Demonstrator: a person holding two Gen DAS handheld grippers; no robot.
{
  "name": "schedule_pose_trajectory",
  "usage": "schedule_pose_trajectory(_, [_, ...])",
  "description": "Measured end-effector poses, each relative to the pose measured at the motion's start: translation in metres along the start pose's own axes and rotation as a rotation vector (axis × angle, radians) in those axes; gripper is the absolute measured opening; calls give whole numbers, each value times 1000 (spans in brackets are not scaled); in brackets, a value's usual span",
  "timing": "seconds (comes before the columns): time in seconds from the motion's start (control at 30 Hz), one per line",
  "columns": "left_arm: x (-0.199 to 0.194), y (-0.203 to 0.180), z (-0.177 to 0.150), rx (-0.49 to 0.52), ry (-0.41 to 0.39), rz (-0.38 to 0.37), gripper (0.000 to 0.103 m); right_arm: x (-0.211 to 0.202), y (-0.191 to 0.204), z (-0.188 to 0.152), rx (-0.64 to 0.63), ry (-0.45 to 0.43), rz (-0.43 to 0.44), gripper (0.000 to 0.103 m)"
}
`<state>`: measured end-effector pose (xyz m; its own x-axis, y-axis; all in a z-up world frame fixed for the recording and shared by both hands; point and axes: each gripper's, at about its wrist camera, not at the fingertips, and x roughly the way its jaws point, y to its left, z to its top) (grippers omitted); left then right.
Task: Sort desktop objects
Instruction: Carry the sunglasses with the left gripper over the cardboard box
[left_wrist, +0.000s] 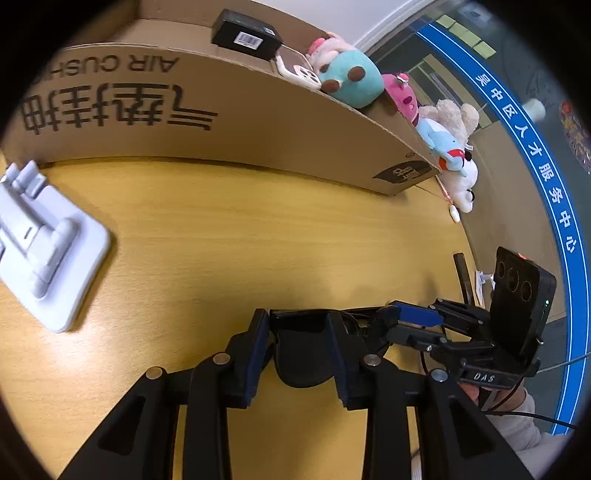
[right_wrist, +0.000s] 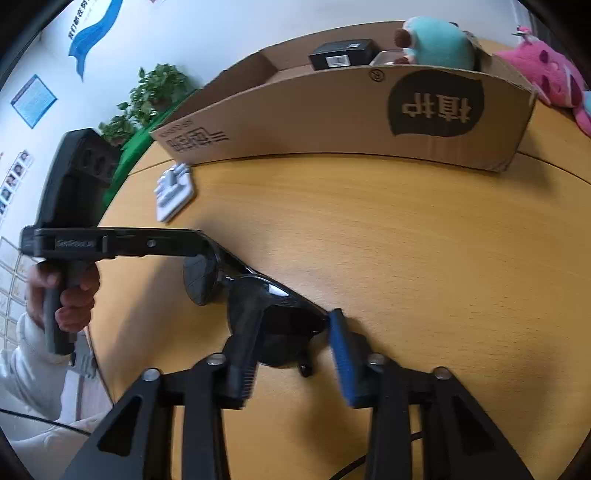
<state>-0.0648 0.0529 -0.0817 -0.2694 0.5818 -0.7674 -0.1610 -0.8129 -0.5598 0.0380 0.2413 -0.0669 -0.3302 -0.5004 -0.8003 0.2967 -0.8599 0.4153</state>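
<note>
Black sunglasses (right_wrist: 273, 317) sit on the wooden table (right_wrist: 406, 258), gripped by both my tongs. My left gripper (left_wrist: 299, 354) is clamped narrow on one lens; my right gripper (right_wrist: 295, 354) is closed around the other. Behind them stands the cardboard box (right_wrist: 314, 118).

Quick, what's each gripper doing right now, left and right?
Left gripper: shut on the black sunglasses.
Right gripper: closed around one lens of the sunglasses.

Glossy black plastic sunglasses (right_wrist: 273, 314), matt cardboard box (right_wrist: 332, 122), seemingly wood-grain table (right_wrist: 406, 240).
</note>
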Motion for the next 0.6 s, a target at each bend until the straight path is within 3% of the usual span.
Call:
schedule_pose_trajectory(0.17, [-17,-1,-3,2,-40,22,29,-2,3,1,43,-22,16,27])
schedule_pose_trajectory(0.3, [-54,-8,10,14,-138,18,29,-17,20,18,38,-84,27,27])
schedule_pose_trajectory(0.47, [-112,-26,47,98,-281,43,30,-52,56,70,-56,-215,18,27])
schedule_pose_trajectory(0.6, [-139,-32,90,145,-339,56,30,-68,79,122,-130,-293,-4,27])
